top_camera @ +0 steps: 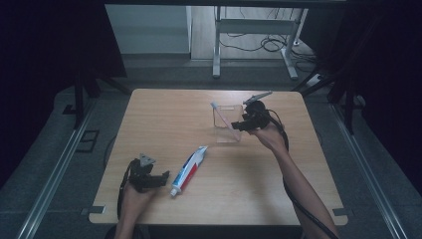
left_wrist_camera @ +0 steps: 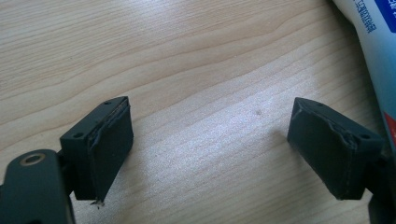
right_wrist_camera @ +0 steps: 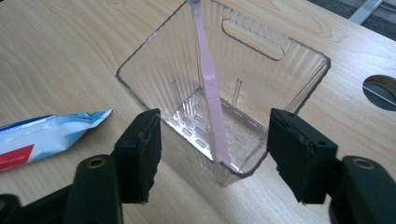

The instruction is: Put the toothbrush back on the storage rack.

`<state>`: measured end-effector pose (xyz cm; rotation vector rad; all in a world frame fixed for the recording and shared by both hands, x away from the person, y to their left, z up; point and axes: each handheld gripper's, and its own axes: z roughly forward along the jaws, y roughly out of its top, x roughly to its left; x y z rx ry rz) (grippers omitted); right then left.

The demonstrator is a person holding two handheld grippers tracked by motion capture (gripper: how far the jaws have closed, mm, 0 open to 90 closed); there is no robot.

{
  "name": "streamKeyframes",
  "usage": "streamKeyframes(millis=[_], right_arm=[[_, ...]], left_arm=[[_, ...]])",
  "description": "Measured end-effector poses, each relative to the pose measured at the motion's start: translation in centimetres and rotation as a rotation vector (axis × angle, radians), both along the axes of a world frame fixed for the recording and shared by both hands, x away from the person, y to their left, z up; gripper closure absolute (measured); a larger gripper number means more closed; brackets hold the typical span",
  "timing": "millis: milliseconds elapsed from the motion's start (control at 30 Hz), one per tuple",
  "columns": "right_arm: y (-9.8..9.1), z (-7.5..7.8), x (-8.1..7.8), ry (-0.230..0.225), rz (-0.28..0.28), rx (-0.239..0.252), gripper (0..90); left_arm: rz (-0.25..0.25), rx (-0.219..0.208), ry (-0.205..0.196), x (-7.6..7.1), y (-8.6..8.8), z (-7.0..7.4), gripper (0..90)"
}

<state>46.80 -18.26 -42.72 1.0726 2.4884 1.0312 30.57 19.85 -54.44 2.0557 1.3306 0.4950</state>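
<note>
A clear plastic bin (top_camera: 227,130) stands upright on the wooden table, right of centre. A pink toothbrush (top_camera: 223,118) leans inside it, head up at the far left rim. My right gripper (top_camera: 239,125) sits just right of the bin, open. In the right gripper view the jaws straddle the bin's near corner (right_wrist_camera: 233,175) without touching the toothbrush (right_wrist_camera: 208,79), and the gripper (right_wrist_camera: 215,154) is empty. A toothpaste tube (top_camera: 189,170) lies at the front left. My left gripper (top_camera: 163,178) rests open beside it, with bare table between its jaws (left_wrist_camera: 210,149) and the tube (left_wrist_camera: 378,46) at the right edge.
A round cable hole (right_wrist_camera: 380,91) is cut in the tabletop beyond the bin. The tube's crimped end (right_wrist_camera: 70,126) points toward the bin. Past the table's far edge stand a metal desk frame (top_camera: 217,45) and floor cables.
</note>
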Motion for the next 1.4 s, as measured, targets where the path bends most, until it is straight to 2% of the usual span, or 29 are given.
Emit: streamKeyframes(millis=[167, 600, 1033, 1400], right_arm=[[-0.4, 0.1, -0.7, -0.016, 0.010, 0.020, 28.1], [-1.4, -0.2, -2.5, -0.027, 0.027, 0.024, 14.7], [-2.5, -0.8, -4.6, -0.033, 0.044, 0.042, 10.6], [-3.5, -1.8, -6.6, -0.037, 0.053, 0.017, 8.6]], left_arm=[[0.000, 0.000, 0.000, 0.0, 0.0, 0.0, 14.4], [0.000, 0.000, 0.000, 0.0, 0.0, 0.0, 14.4], [-0.001, 0.000, 0.001, 0.0, 0.0, 0.0, 14.4], [0.001, 0.001, 0.001, 0.0, 0.0, 0.0, 14.1]])
